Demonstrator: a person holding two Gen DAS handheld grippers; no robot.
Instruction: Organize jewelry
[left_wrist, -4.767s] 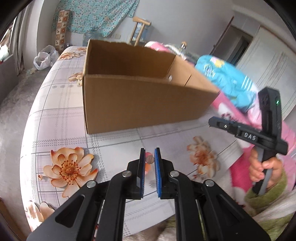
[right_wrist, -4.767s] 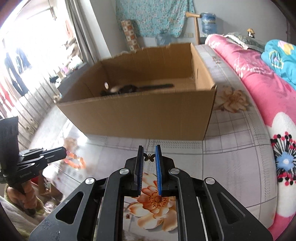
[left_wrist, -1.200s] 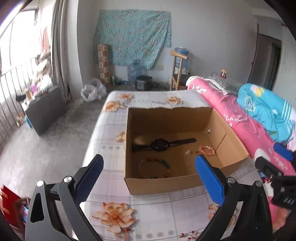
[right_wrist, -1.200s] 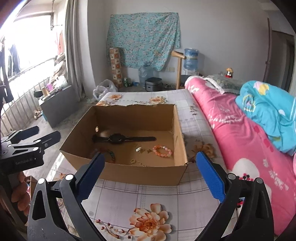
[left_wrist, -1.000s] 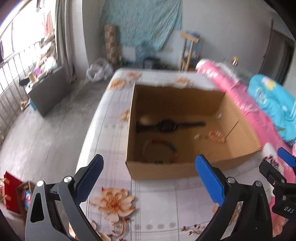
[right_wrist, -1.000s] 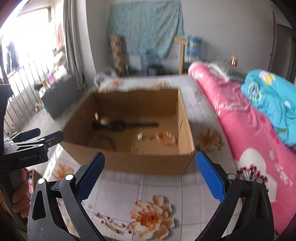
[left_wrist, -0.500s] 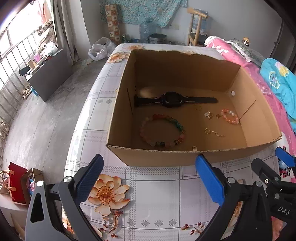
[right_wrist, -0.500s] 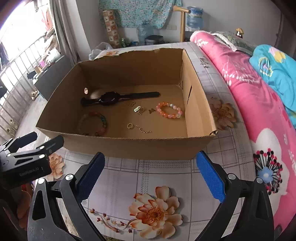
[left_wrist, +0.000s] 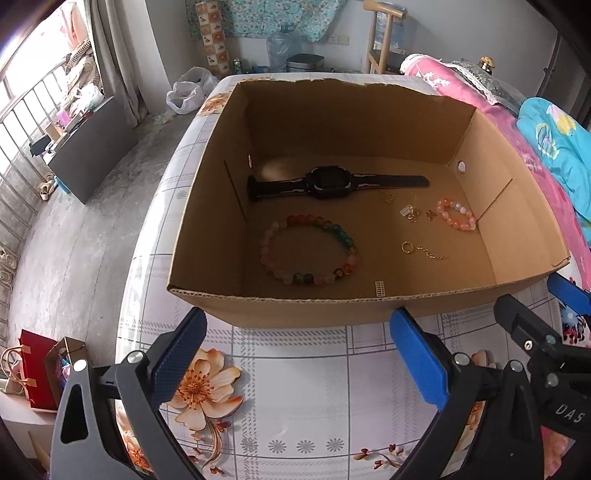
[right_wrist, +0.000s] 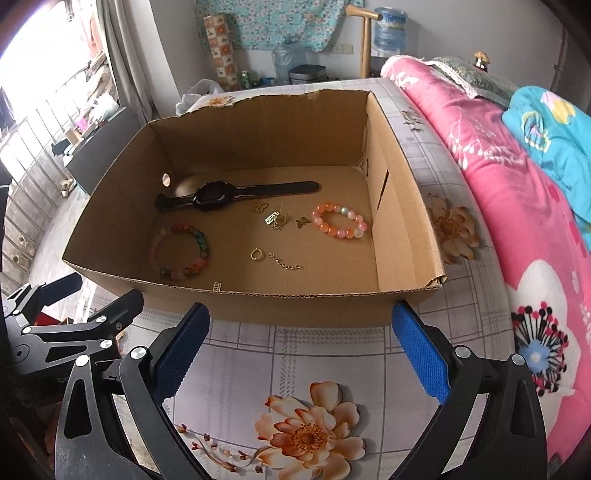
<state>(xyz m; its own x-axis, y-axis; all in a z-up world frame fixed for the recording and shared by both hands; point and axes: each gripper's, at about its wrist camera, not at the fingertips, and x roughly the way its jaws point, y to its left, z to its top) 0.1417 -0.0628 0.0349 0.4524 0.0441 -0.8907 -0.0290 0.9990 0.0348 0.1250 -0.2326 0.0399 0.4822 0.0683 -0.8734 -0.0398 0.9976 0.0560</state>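
Both grippers (left_wrist: 297, 354) (right_wrist: 301, 354) nearer box (left_wrist: 295, 308)

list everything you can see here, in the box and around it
brown cardboard box: 1, open top, on the floral tablecloth
black wristwatch: 1, laid flat near the box's far wall
multicoloured bead bracelet: 1, box floor, near left
orange and pink bead bracelet: 1, box floor, right side
gold ring: 1, box floor, middle
short gold chain: 1, just right of the ring
small gold charms: a few, between watch and orange bracelet
white floral tablecloth: 1, under the box
pink floral blanket: 1, right of the box
blue quilt: 1, on the blanket
red paper bag: 1, floor, left
left gripper: 1, black with blue pads, open, before the box
right gripper: 1, same, open
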